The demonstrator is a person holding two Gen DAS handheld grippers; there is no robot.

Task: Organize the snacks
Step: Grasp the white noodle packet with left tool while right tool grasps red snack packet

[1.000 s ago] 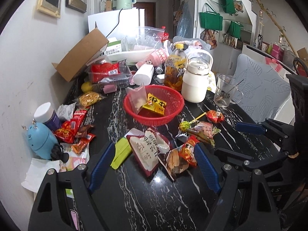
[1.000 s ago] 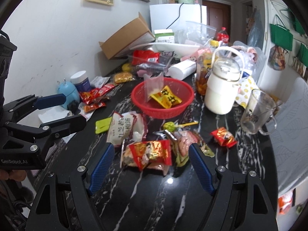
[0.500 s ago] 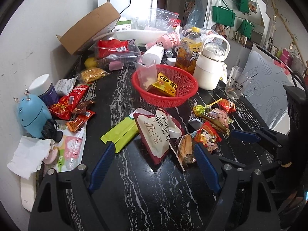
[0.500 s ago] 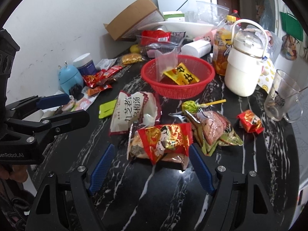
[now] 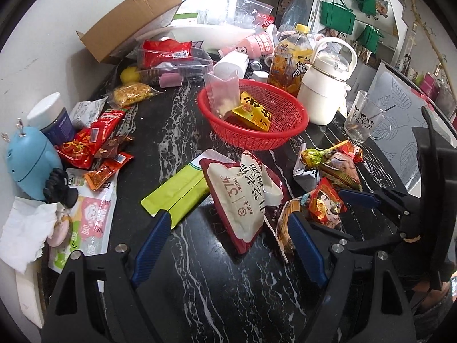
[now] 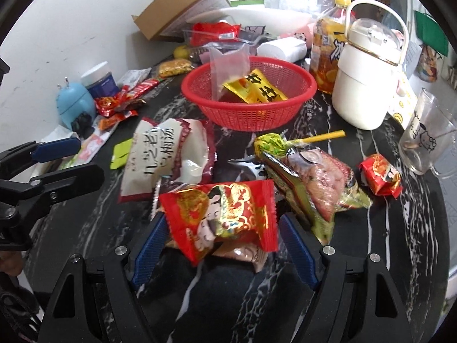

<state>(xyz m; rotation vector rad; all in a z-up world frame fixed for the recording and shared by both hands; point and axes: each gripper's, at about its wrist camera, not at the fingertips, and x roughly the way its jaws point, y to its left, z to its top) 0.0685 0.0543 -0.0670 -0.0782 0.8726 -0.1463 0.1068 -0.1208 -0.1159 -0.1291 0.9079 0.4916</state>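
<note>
One red basket (image 5: pixel 257 120) holding two packets, one white kettle (image 5: pixel 325 85), one glass mug (image 5: pixel 361 121).

White wall (image 5: pixel 42 45) left; black marble table (image 5: pixel 228 285) (white veins); green bags (image 5: pixel 337 17) hung behind.

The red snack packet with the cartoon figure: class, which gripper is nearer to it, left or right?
Right. The right gripper has its open fingers on either side of the red snack packet. The left gripper sits off to its left, in front of the white-and-maroon bag.
</note>
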